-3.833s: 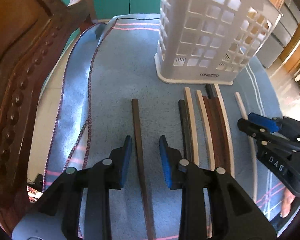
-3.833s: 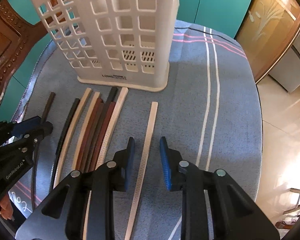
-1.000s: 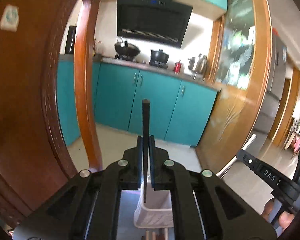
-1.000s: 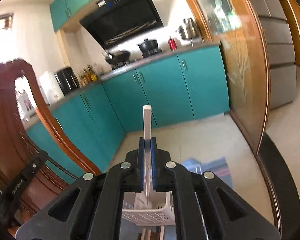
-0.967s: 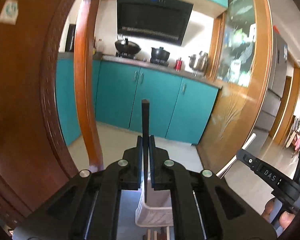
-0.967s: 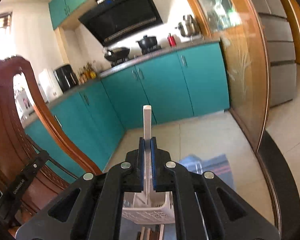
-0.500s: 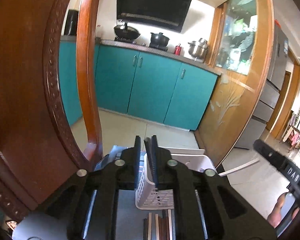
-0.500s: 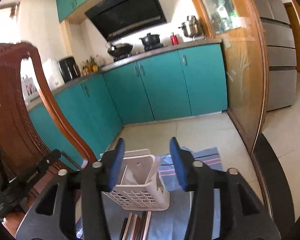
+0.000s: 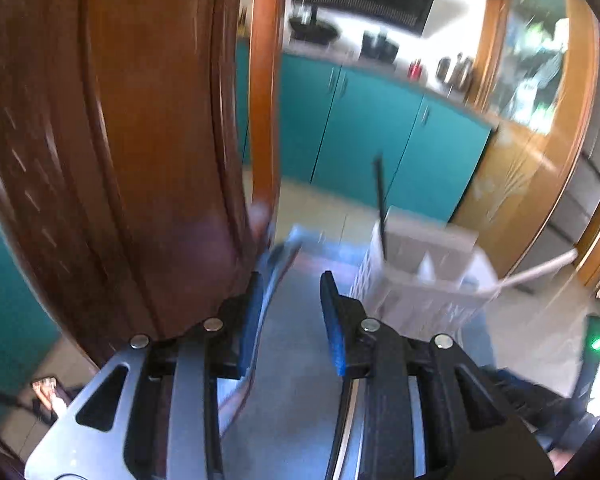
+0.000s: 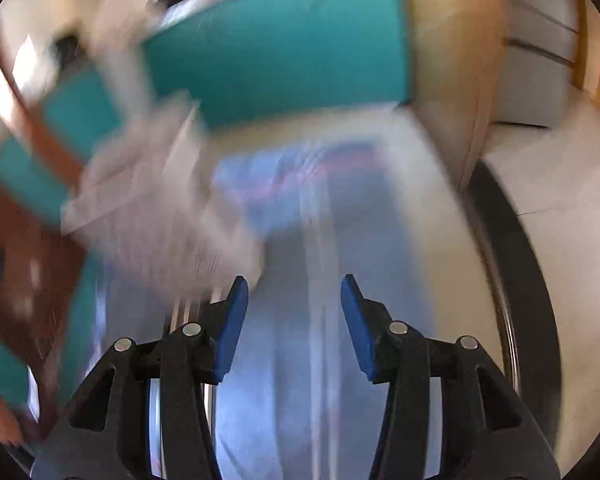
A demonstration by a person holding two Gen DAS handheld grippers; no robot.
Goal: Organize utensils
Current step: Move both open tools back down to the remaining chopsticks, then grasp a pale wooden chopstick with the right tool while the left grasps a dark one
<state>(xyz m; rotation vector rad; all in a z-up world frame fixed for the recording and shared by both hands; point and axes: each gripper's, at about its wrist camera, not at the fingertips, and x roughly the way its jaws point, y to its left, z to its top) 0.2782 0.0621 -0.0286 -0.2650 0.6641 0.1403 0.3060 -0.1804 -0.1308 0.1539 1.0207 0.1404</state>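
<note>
Both hand-held grippers are wide open and empty: the left hand-held gripper and the right hand-held gripper. The white basket stands far right of the left one, a dark chopstick upright inside; the right view is blurred, so the left seems nearer.

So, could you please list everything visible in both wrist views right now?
basket: one, white, lattice-sided, on the cloth, ahead of the left gripper.
dark chopstick: one, black, standing tilted in the basket.
pale chopstick: one, whitish, leaning out over the basket's right rim.
cloth: one, blue with pale stripes, under both grippers.
chair back: one, brown wood, left of the basket.
cabinets: teal, in the background.
left gripper: open, empty.
right gripper: open, empty; this view is heavily blurred.
</note>
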